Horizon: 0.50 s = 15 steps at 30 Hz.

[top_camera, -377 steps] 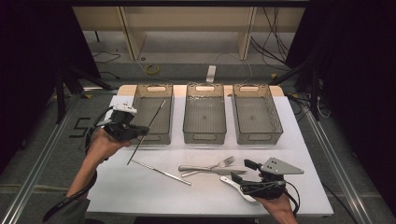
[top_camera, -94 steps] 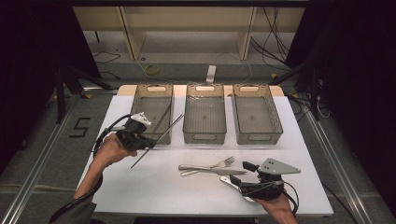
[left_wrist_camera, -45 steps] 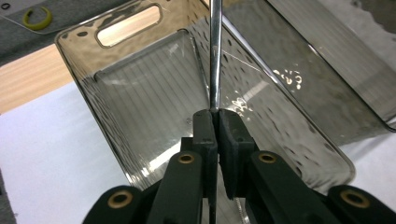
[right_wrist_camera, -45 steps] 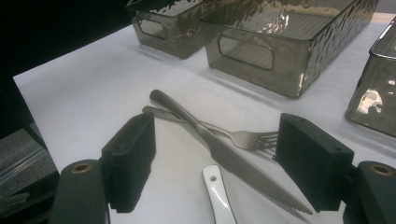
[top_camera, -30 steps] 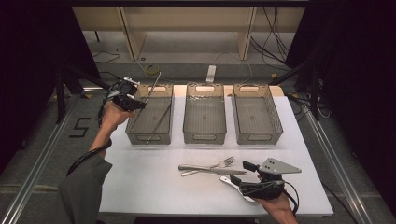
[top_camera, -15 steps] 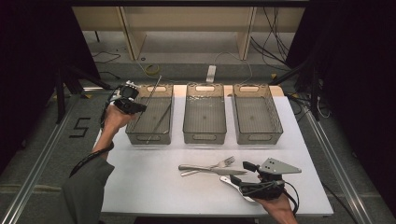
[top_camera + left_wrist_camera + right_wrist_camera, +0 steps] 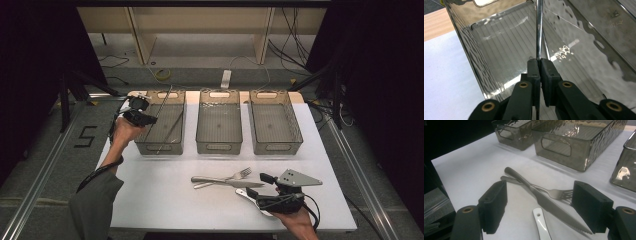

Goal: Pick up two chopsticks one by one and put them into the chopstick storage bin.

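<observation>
Right now the left gripper (image 7: 538,65) has its jaws pressed together on a thin metal rod (image 7: 539,30), which looks like a chopstick. The rod runs straight on from the jaws, its long axis in line with them, and points down into the left bin (image 7: 499,50) toward that bin's far end. In the high view the left gripper (image 7: 142,116) sits at the bin's near-left rim, and a second thin rod (image 7: 170,131) already lies along the floor of the left bin (image 7: 159,148). So the held rod is above its bin and roughly parallel to the bin's length; my judgement is that lowering and letting go is what remains.

Farther out, the right gripper (image 7: 539,207) rests low over the table (image 7: 150,200) with its jaws wide apart and nothing between them. Just ahead of it lie one knife (image 7: 544,200) crossed over one fork (image 7: 554,193), and one white handle (image 7: 540,222) between the jaws, so the right hand is the nearer one for these.

By count: three bins, two rods, one knife, one fork, one white-handled piece. The middle bin (image 7: 219,145) and right bin (image 7: 276,146) look empty.
</observation>
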### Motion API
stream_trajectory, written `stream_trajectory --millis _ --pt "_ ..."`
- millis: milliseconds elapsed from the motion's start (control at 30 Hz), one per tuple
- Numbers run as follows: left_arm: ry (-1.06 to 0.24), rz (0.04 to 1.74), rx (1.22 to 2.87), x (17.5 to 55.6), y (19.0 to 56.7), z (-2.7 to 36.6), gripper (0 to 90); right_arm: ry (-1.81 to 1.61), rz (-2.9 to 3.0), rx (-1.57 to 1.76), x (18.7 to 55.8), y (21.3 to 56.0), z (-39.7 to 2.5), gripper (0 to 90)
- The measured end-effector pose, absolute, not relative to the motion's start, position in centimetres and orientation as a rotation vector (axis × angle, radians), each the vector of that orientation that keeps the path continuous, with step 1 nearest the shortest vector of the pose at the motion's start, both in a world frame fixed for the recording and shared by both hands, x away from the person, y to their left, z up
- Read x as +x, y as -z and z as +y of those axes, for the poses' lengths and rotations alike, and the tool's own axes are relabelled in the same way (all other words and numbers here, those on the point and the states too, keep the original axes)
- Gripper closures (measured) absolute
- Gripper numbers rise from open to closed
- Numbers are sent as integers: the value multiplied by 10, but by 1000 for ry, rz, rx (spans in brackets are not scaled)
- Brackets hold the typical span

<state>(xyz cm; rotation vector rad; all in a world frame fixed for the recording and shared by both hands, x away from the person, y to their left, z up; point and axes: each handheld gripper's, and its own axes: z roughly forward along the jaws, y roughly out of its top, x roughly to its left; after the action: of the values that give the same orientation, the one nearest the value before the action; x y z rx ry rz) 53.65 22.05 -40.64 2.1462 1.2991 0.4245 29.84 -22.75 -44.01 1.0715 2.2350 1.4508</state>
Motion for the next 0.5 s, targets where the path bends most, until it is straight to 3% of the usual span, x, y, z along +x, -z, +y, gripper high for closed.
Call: stream_trajectory --millis 500 --pt "-396 1332 2152 538 418 218 850 -1456 2231 1067 298 439 -228 295"
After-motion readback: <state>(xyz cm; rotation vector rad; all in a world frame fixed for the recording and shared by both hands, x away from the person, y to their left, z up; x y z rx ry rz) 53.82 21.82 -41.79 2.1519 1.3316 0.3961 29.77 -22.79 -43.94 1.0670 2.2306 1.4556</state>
